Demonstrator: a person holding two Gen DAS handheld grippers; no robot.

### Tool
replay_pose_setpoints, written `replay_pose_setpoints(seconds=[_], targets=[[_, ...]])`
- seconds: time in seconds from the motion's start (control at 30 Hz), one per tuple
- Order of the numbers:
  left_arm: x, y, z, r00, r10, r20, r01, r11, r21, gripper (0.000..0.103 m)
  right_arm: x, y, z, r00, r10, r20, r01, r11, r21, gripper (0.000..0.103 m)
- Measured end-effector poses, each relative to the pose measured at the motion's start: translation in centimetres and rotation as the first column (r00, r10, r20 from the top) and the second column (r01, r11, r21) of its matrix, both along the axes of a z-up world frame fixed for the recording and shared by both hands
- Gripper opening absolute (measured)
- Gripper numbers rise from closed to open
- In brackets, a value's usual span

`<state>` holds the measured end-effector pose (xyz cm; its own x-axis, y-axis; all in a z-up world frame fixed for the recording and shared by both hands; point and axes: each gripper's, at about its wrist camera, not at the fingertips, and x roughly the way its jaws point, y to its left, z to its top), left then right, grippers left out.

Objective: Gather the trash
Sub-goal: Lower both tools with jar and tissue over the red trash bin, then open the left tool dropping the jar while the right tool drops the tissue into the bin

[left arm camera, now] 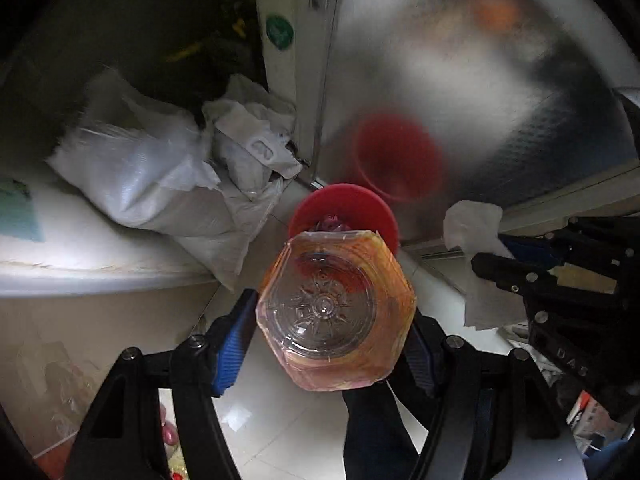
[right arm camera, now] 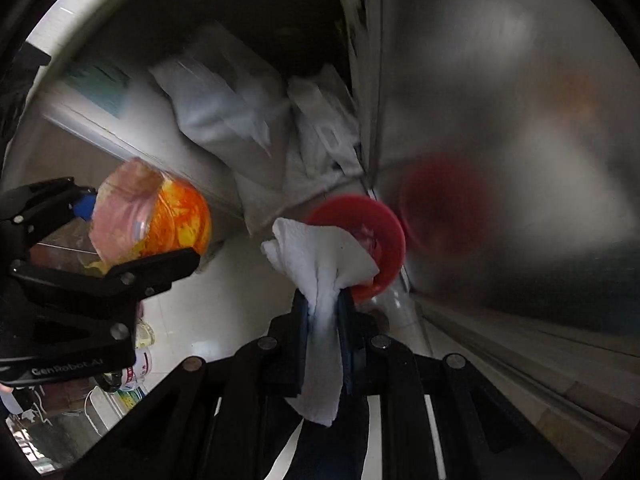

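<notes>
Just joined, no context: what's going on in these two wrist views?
A person is collecting trash with a handheld gripper in each hand. The left gripper is clamped on a clear plastic bottle with an orange label, seen base-on. The right gripper is shut on a crumpled white tissue. Both point down toward a small red bin on the tiled floor beside a metal cabinet. Nothing has been dropped yet. White sacks are piled to the left of the bin.

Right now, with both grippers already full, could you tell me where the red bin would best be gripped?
Probably by the rim of the red bin. It stands upright on the floor, mouth open towards the grippers, so one finger could slip inside from above and pinch the thin wall. The near rim looks easiest; a metal panel crowds the far side.
</notes>
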<state>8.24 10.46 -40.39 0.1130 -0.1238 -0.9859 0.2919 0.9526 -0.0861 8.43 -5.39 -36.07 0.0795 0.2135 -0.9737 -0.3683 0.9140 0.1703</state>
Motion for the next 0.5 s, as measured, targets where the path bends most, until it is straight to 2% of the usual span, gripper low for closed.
replay_pose_setpoints(seconds=[0.2, 0.33, 0.5], targets=[[2.1, -0.7, -6.8, 0.998, 0.03, -0.058, -0.032, 0.999, -0.018, 0.066, 2.1, 0.1, -6.6, 1.0, -0.013, 0.007, 0.013, 1.0, 0.0, 0.013], [2.9, -1.4, -9.5, 0.996, 0.055, -0.066, -0.058, 0.997, -0.054, 0.066, 3.2, -0.2, -9.5, 0.999, -0.03, 0.023, 0.03, 0.999, -0.013, 0.013], [3.9, -2.7, -11.5, 0.993, 0.017, -0.118, -0.023, 0.998, -0.057, 0.067, 3.5, -1.2, -11.4, 0.998, -0.06, -0.001, 0.06, 0.997, -0.042, 0.013]])
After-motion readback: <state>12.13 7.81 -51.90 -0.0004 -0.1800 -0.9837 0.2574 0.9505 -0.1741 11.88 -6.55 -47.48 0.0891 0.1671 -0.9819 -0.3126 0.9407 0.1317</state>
